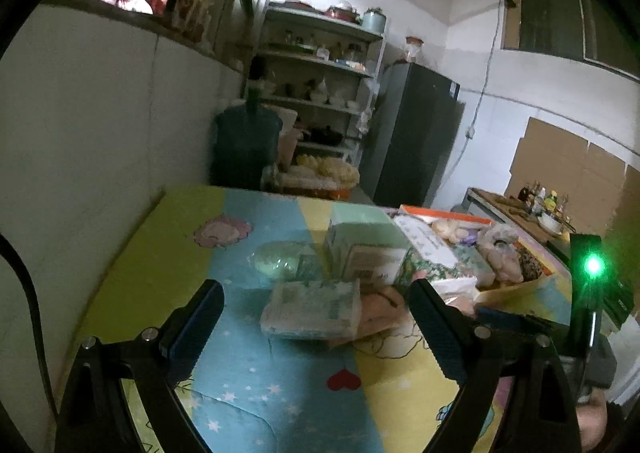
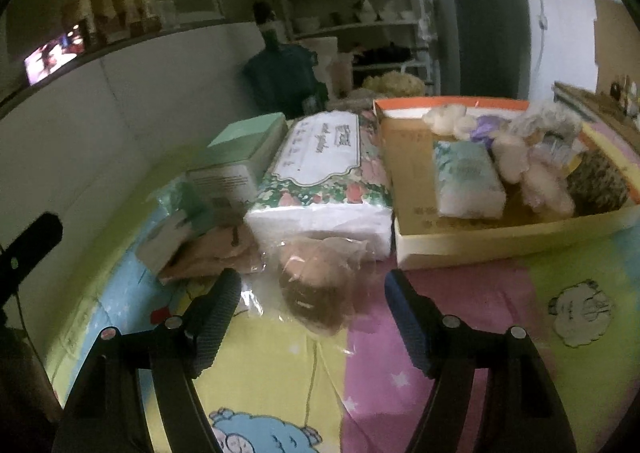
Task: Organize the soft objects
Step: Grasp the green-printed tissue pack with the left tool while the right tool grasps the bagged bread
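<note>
Tissue packs and bagged soft goods lay heaped on my cartoon-print table mat (image 1: 140, 253), left of the cardboard box (image 2: 500, 241) already holding several. My left gripper (image 1: 316, 317), jaws wide and empty, tilted down at a small tissue pack (image 1: 312, 309); my right gripper (image 2: 312, 313), equally agape, angled over a plastic-bagged brown plush (image 2: 316, 293). Picking seemed at hand: lower, then close.
</note>
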